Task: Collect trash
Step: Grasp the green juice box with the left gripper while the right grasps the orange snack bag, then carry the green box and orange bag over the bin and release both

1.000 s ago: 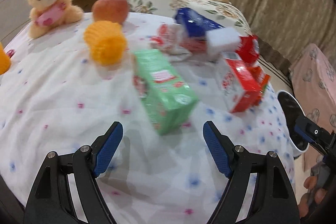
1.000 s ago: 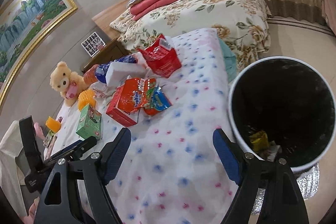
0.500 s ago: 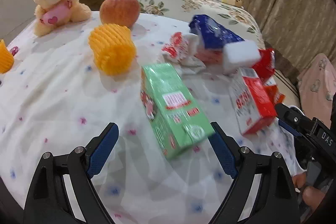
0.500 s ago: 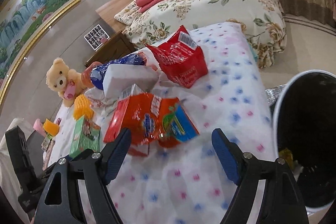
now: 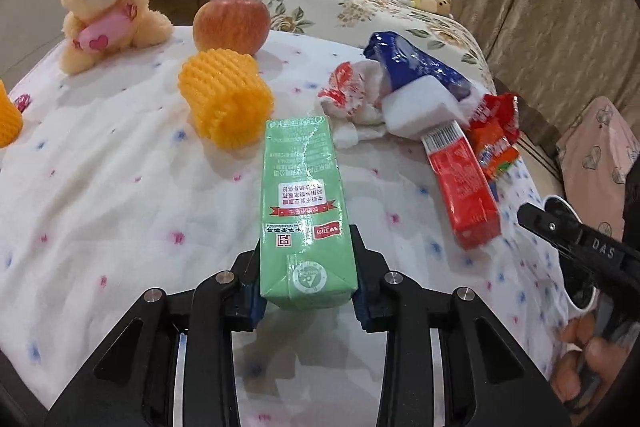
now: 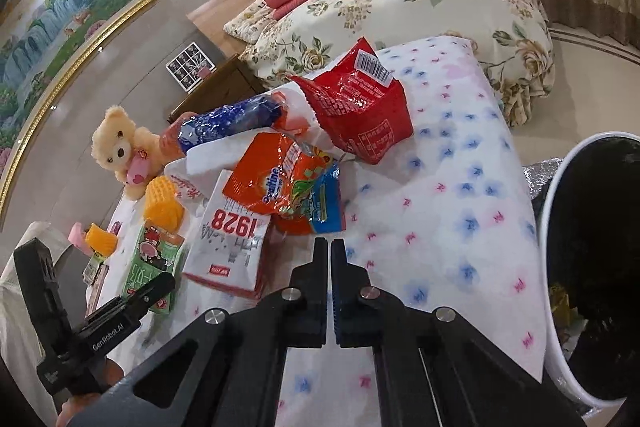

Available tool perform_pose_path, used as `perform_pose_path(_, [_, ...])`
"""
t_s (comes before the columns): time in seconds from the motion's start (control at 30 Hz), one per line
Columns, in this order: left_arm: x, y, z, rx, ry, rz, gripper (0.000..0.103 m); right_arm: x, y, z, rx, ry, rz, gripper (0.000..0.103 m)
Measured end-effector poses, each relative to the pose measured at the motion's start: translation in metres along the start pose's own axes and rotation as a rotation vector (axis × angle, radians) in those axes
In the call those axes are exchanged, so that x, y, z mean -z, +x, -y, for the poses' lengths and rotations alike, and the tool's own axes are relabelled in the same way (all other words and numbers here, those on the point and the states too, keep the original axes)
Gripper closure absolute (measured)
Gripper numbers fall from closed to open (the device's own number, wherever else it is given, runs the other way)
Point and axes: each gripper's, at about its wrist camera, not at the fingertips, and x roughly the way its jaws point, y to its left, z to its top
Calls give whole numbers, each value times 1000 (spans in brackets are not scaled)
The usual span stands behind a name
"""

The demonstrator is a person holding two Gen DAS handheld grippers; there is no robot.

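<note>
Between the blue pads of the left tongs (image 5: 307, 291) sits a green carton (image 5: 304, 211), gripped at its near end; the jaws are closing on its two side faces. It lies on its side on the white, dotted cloth of the tabletop (image 5: 100, 187), its long axis running straight away from the tongs toward a yellow foam sleeve (image 5: 226, 99) and a crumpled white wrapper (image 5: 356, 107), with the folded end seam facing the camera. This looks like the grasping step of one pickup, the carton not yet lifted.

The right tongs (image 6: 330, 291) are pressed together just below the lower edge of an orange snack bag (image 6: 280, 179). Whether they pinch that edge or nothing at all cannot be told from this view. A red-and-white carton (image 6: 230, 247) lies partly under the bag, a red foil bag (image 6: 360, 107) beyond it.

A bin (image 6: 560, 227) with a white rim and dark inside stands just past the tabletop's right edge. The next move probably calls for raising the green carton clear and carrying it rightward over the litter to that bin.
</note>
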Motion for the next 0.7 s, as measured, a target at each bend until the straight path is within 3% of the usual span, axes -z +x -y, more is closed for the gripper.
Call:
perform_pose_path(0.1, [4,-8,2,17,11,8,71,-3,-3,-2,-19,22,9,81])
perform_pose_path(0.17, [7,-14,4,27,29,12,71,-5,-5,-5,-40,29,31,43])
perform_pose_path(0.4, [11,-13,4,30,59,-7,71,-22,15,-9,-45,56,59,41])
perform_pose_path(0.5, [10,-10,0,30,45,-14,70,-30,31,-7,-38,69,49,50])
perform_pose_path(0.57, [11,-8,-2,27,33,-20,70,-32,39,-7,-31,66,32,95])
perform_pose_path(0.7, [11,-8,-5,37,19,-12,69,-28,33,-9,-32,49,49,99])
